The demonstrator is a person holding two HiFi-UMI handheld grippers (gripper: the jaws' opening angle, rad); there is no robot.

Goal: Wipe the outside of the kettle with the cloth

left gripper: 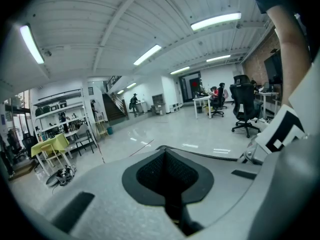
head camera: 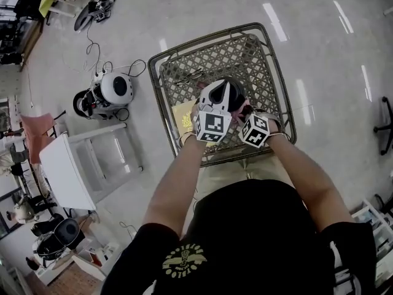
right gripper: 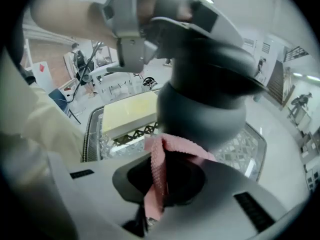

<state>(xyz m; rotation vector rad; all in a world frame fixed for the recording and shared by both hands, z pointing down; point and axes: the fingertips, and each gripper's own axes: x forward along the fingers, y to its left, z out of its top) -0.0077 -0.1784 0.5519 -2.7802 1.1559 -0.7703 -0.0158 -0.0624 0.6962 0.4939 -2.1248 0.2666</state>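
A black and white kettle [head camera: 222, 94] hangs tilted over a metal lattice table [head camera: 184, 45]. My left gripper [head camera: 212, 112] reaches it from the near side and seems shut on its handle; its grey finger meets the kettle [right gripper: 205, 84] at the top in the right gripper view. The left gripper view shows only the left gripper [left gripper: 172, 209] body and the room, not the kettle. My right gripper [right gripper: 155, 204] is shut on a pink cloth [right gripper: 160, 159], which presses against the kettle's dark rounded underside. From above, the right gripper [head camera: 249, 118] sits at the kettle's near right with the cloth [head camera: 245, 108] showing.
A yellow pad [head camera: 184, 115] lies on the lattice table left of the kettle. On the floor stand a round white device with cables [head camera: 115, 88], a white rack [head camera: 80, 165] and, far right, an office chair [head camera: 387, 125].
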